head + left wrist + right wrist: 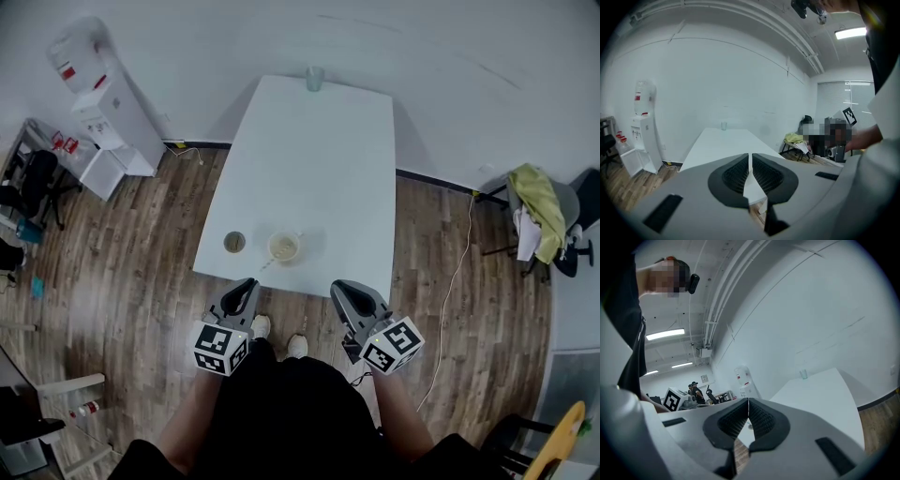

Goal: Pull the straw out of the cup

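The cup [283,247] stands near the front edge of the table [319,159], with the straw [267,263] leaning out of it toward the person. The left gripper [249,284] and right gripper [337,288] are held just short of that edge, both clenched on nothing.

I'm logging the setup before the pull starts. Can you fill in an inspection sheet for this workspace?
Surface: white table on a wood floor.
Job's things: cup by the table's near edge; straw in it, leaning toward the person.
Clutter: small round container beside the cup; clear glass at the far edge.
Grippers: left claw and right claw both shut, nothing between the jaws, short of the table.
Cables: white cable across the floor right of the table.
Surroundings: water dispenser; chair draped with yellow-green cloth.
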The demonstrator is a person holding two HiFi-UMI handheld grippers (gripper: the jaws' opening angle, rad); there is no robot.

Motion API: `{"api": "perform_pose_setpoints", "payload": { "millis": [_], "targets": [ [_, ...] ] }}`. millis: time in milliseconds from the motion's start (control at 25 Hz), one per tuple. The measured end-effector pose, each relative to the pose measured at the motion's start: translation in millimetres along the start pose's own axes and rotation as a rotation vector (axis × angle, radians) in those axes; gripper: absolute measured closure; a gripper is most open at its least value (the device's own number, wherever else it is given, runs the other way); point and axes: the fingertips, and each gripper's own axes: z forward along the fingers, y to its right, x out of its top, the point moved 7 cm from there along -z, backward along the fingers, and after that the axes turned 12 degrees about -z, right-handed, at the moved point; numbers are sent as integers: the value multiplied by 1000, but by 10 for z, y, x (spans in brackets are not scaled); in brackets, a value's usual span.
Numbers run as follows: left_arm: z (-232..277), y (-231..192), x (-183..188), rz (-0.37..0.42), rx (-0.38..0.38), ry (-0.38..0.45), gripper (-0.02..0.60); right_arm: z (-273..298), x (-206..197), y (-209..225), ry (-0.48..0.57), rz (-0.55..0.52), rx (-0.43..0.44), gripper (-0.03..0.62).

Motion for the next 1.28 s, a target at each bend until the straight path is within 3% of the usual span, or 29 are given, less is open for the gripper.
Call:
{"api": "perform_pose_setpoints", "payload": {
  "millis": [480,1280],
  "targets": [
    [349,-211,-127,71,-36,-127,441,199,34,48,-31,-7,-63,571],
    [834,-353,-331,133,-65,-234,440,199,-77,85,-66,18,-174,572]
  ]
}}
